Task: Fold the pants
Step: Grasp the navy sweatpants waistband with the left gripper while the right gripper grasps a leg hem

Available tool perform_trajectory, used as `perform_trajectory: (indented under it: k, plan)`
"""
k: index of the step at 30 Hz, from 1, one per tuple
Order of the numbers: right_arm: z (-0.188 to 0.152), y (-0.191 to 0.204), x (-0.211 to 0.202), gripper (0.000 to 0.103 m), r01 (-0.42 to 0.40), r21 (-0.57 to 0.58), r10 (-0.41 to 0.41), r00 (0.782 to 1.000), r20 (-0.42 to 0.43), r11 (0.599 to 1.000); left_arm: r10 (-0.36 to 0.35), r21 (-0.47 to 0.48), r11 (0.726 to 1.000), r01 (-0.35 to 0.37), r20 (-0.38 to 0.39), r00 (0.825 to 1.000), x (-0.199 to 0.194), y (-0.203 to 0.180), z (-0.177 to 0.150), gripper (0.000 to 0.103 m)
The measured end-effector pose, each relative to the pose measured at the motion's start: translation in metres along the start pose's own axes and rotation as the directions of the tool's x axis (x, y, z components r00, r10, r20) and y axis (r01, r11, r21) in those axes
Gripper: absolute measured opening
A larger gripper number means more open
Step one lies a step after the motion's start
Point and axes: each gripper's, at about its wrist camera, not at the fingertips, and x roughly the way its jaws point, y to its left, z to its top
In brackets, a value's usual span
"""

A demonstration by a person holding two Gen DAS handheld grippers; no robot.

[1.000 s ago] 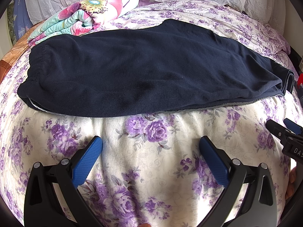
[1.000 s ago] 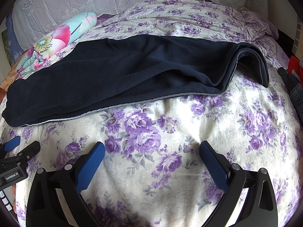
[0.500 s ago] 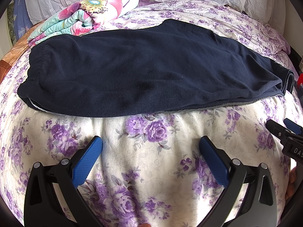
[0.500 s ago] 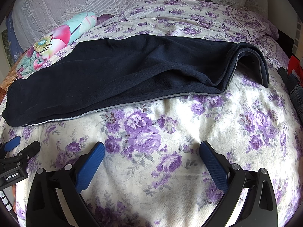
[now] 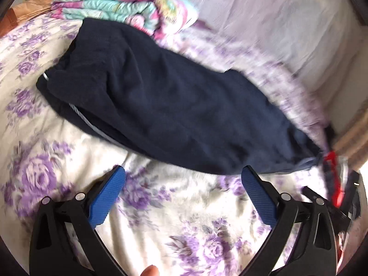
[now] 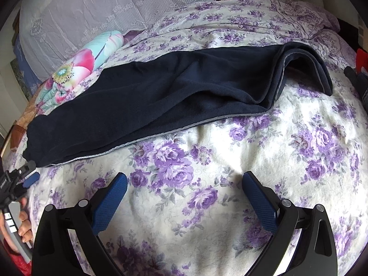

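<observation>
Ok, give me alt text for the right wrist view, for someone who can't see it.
A pair of dark navy fleece pants, folded lengthwise, lies flat across a bed covered by a cream sheet with purple roses. The open right gripper hovers empty in front of it, blue fingers spread. A rolled floral blanket sits behind, at left.

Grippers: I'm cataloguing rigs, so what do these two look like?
Both match. The left gripper and right gripper each have two black angular plastic arms with silver rivets, tipped with blue textured pads. The left gripper's handle carries a white-lettered label, partly cut off.
</observation>
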Motion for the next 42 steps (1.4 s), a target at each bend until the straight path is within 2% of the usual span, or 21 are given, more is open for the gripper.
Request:
perform_trajectory:
  k: [4, 7, 9, 12, 15, 17, 18, 19, 20, 21, 22, 23, 24, 26, 28, 31, 33, 35, 38, 42]
  plan:
    - [0.008, -0.024, -0.004, 0.1, -0.107, 0.143, 0.097, 0.993, 0.073, 0.984, 0.025, 0.022, 0.999, -0.024, -0.03, 0.999, 0.01, -0.006, 0.006, 0.099]
    - [0.014, -0.051, -0.007, 0.099, -0.171, 0.288, 0.128, 0.978, 0.163, 0.942, 0.033, -0.035, 0.999, -0.034, -0.013, 0.999, 0.024, -0.005, 0.024, 0.099]
    - [0.023, -0.064, -0.002, 0.099, -0.175, 0.338, 0.119, 0.976, 0.18, 0.925, 0.055, -0.053, 0.997, -0.055, -0.015, 0.998, 0.034, -0.005, 0.034, 0.099]
    - [0.04, -0.069, 0.008, 0.099, -0.137, 0.34, 0.077, 0.98, 0.183, 0.93, 0.097, -0.053, 0.994, -0.097, -0.001, 0.995, 0.051, -0.009, 0.047, 0.099]
    - [0.055, -0.074, 0.02, 0.1, -0.112, 0.35, 0.044, 0.98, 0.196, 0.93, 0.064, -0.113, 0.992, -0.055, 0.077, 0.995, 0.045, 0.0, 0.055, 0.098]
    - [0.063, -0.078, 0.027, 0.098, -0.113, 0.357, 0.037, 0.977, 0.212, 0.927, 0.064, -0.144, 0.989, -0.046, 0.118, 0.991, 0.042, 0.009, 0.06, 0.082]
    - [0.067, -0.079, 0.031, 0.095, -0.111, 0.36, 0.033, 0.976, 0.216, 0.926, 0.085, -0.156, 0.986, -0.066, 0.118, 0.989, 0.043, 0.015, 0.063, 0.061]
    - [0.069, -0.083, 0.033, 0.081, -0.119, 0.365, 0.037, 0.974, 0.223, 0.923, 0.099, -0.187, 0.979, -0.077, 0.11, 0.989, 0.045, 0.023, 0.066, 0.04]
    - [0.07, -0.085, 0.036, 0.066, -0.134, 0.376, 0.05, 0.973, 0.225, 0.917, 0.093, -0.226, 0.972, -0.067, 0.104, 0.99, 0.046, 0.032, 0.068, 0.033]
    - [0.071, -0.09, 0.041, 0.058, -0.147, 0.393, 0.062, 0.973, 0.222, 0.908, 0.06, -0.262, 0.965, -0.031, 0.106, 0.993, 0.045, 0.041, 0.068, 0.028]
    - [0.071, -0.094, 0.042, 0.044, -0.169, 0.411, 0.076, 0.97, 0.231, 0.896, 0.031, -0.286, 0.958, 0.001, 0.107, 0.994, 0.044, 0.046, 0.068, 0.025]
    - [0.069, -0.1, 0.043, 0.024, -0.201, 0.427, 0.102, 0.964, 0.244, 0.882, 0.024, -0.291, 0.957, 0.009, 0.108, 0.994, 0.043, 0.048, 0.068, 0.024]
    - [0.067, -0.106, 0.043, 0.015, -0.224, 0.446, 0.118, 0.961, 0.251, 0.867, 0.024, -0.292, 0.957, 0.009, 0.109, 0.994, 0.041, 0.047, 0.067, 0.022]
    - [0.065, -0.11, 0.039, 0.01, -0.261, 0.456, 0.143, 0.95, 0.277, 0.851, 0.027, -0.287, 0.958, 0.008, 0.118, 0.993, 0.038, 0.046, 0.066, 0.018]
    - [0.065, -0.107, 0.026, 0.009, -0.266, 0.425, 0.132, 0.939, 0.318, 0.865, 0.006, -0.294, 0.955, 0.034, 0.137, 0.991, 0.032, 0.048, 0.063, 0.013]
    - [0.053, -0.108, -0.003, 0.008, -0.296, 0.403, 0.142, 0.919, 0.368, 0.866, -0.025, -0.306, 0.949, 0.075, 0.163, 0.986, 0.014, 0.052, 0.049, 0.012]
    - [0.037, -0.111, -0.018, 0.008, -0.336, 0.42, 0.181, 0.912, 0.367, 0.843, -0.013, -0.296, 0.953, 0.067, 0.181, 0.983, -0.003, 0.055, 0.04, 0.012]
    - [0.017, -0.11, -0.036, 0.008, -0.355, 0.415, 0.207, 0.909, 0.361, 0.838, -0.026, -0.29, 0.953, 0.084, 0.197, 0.98, -0.023, 0.054, 0.028, 0.011]
    - [-0.024, -0.102, -0.076, 0.008, -0.359, 0.364, 0.234, 0.909, 0.345, 0.859, -0.054, -0.264, 0.959, 0.106, 0.197, 0.979, -0.063, 0.06, -0.007, 0.011]
    - [-0.094, -0.074, -0.143, 0.008, -0.322, 0.24, 0.246, 0.922, 0.298, 0.916, -0.074, -0.223, 0.969, 0.11, 0.162, 0.984, -0.118, 0.074, -0.064, 0.011]
